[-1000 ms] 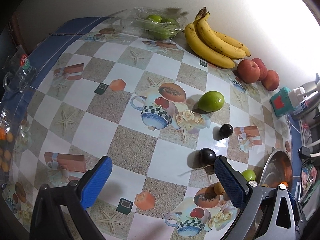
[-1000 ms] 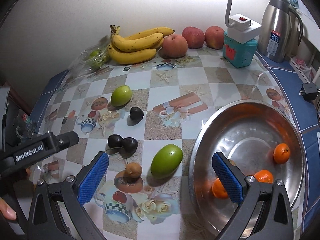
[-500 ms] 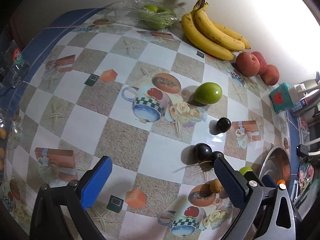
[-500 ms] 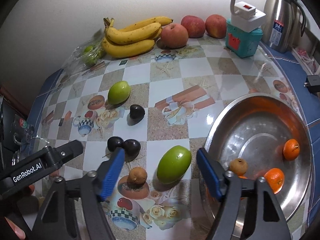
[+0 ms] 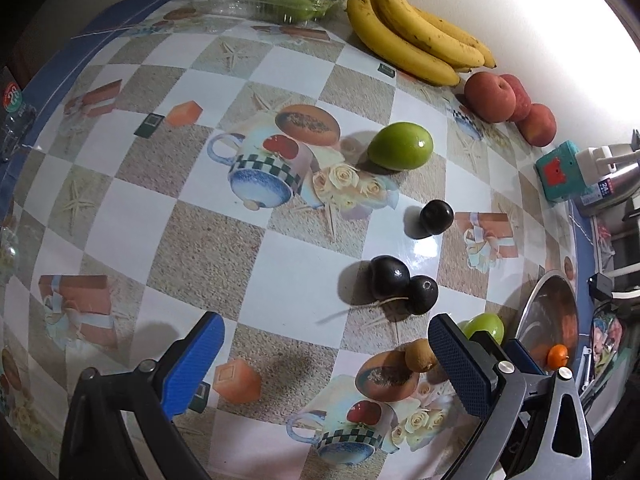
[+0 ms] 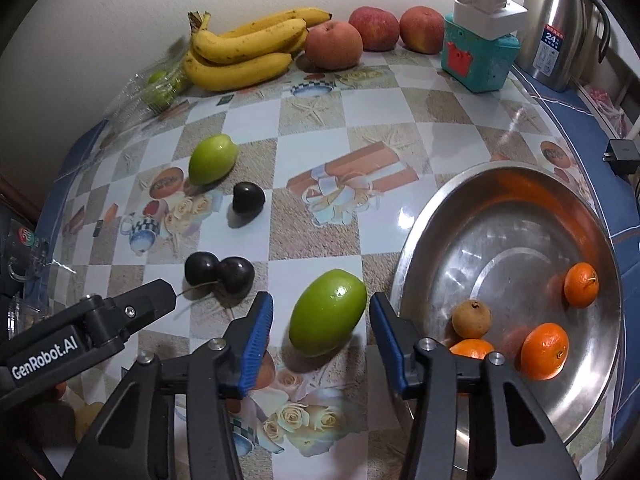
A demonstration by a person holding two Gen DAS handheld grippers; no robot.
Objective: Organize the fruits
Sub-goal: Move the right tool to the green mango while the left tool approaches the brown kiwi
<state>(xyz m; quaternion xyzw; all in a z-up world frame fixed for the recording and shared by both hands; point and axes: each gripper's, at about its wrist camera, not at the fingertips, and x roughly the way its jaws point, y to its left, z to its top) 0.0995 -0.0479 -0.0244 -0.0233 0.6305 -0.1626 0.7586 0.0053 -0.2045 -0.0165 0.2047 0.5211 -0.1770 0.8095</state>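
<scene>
On the bench, just left of the steel bowl, a green fruit lies between the right claw pads; jaws have just been closing, narrow gaps remain, not gripping. Left claw wide open, empty, over bare tablecloth beside dark plums.

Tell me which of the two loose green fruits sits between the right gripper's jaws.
The green fruit beside the steel bowl; the other green fruit lies farther back, beyond the dark plums.
</scene>
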